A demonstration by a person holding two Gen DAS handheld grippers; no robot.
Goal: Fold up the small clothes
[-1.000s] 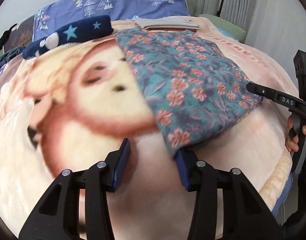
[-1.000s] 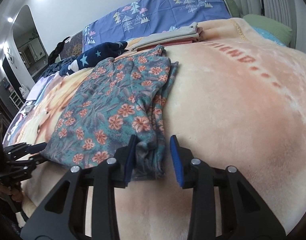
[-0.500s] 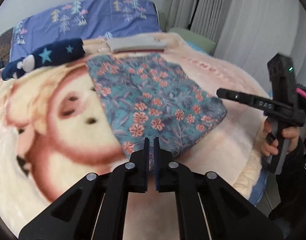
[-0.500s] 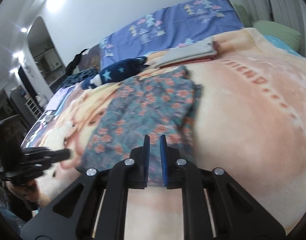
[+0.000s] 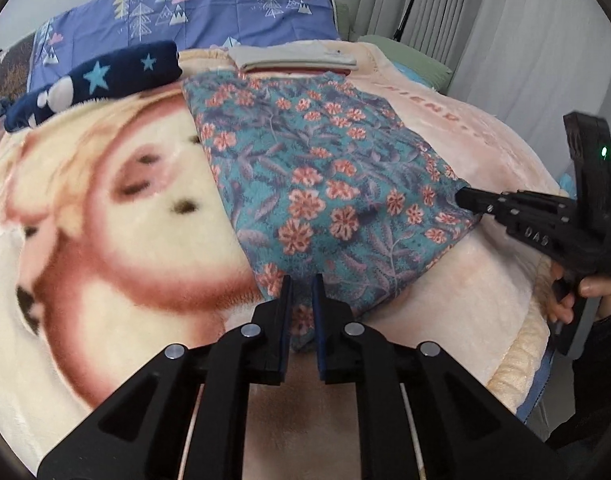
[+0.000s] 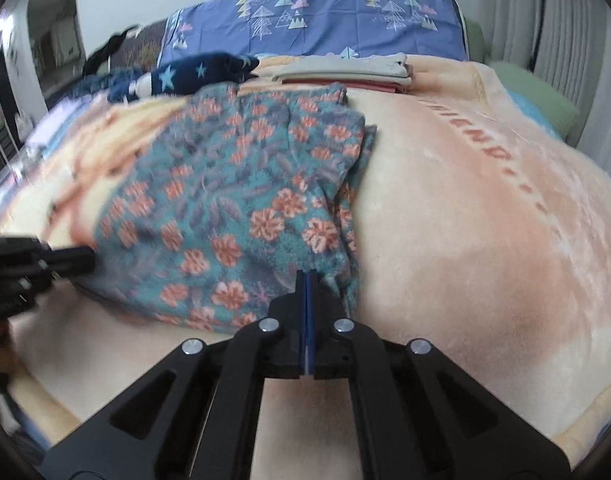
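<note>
One floral garment (image 5: 325, 196) lies mid-frame on the bed's blanket (image 5: 105, 216), two grippers on its near edge. Left gripper (image 5: 301, 292): jaws easing apart, cloth corner between them. Right gripper (image 6: 307, 280): clamped tight on the hem. Only the left view shows the person's hand (image 5: 597, 288); only the right shows a doorway (image 6: 53, 40), upper left.
</note>
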